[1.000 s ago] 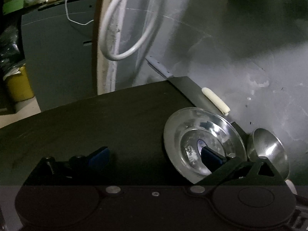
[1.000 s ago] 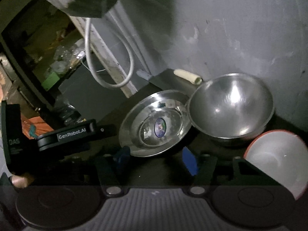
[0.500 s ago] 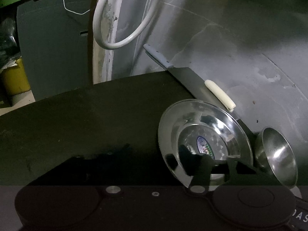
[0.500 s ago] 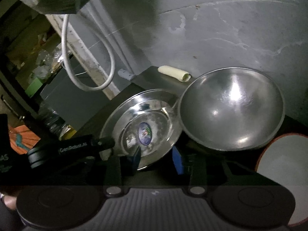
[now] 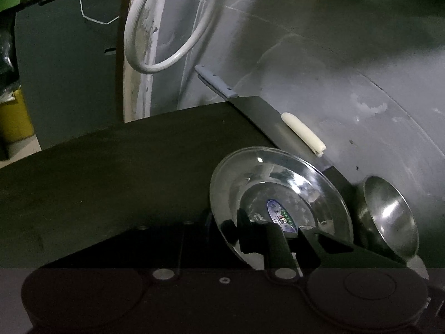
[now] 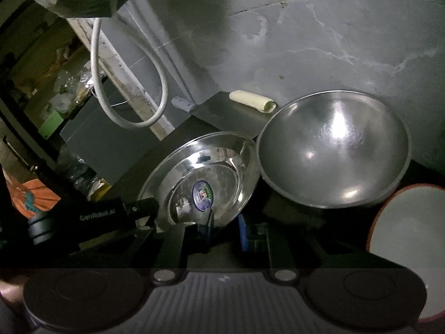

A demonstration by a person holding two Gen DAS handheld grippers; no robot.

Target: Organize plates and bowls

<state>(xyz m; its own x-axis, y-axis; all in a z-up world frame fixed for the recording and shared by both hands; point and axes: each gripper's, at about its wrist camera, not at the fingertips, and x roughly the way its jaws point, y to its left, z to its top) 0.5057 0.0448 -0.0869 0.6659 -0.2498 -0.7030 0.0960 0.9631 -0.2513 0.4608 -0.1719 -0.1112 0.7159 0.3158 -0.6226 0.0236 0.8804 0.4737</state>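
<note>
Nearest in the right wrist view, the right claw [image 6: 224,229], black with blue pads [image 6: 242,231], has narrow jaws that are closing on the near rim of the round, shallow stainless-steel plate [image 6: 222,164]; the rim lies between the pads. At the left of that view the left claw's black body bears white lettering reading "GenRobot.AI". In the left wrist view the left claw [image 5: 290,232] reaches over the plate's near edge, jaws narrow and closing, the rim between the fingers. The plate [image 5: 258,178] rests on the dark matte surface [image 5: 111,172], its polished face mirroring the room; a round blue-and-white sticker [image 6: 202,194] sits at its centre, print too small to read. Just beside the plate stands a large hemispherical brushed-steel bowl [image 6: 333,150], rim to rim with it; whether they touch cannot be told. At the right edge lies a white bowl with an orange-red rim [image 6: 408,222]. Farther back, a pale cream roll [image 6: 251,100] lies against the grey cracked wall [image 6: 333,41], its long axis along the wall's foot. Beyond hangs a looped white hose [image 6: 125,111]
</note>
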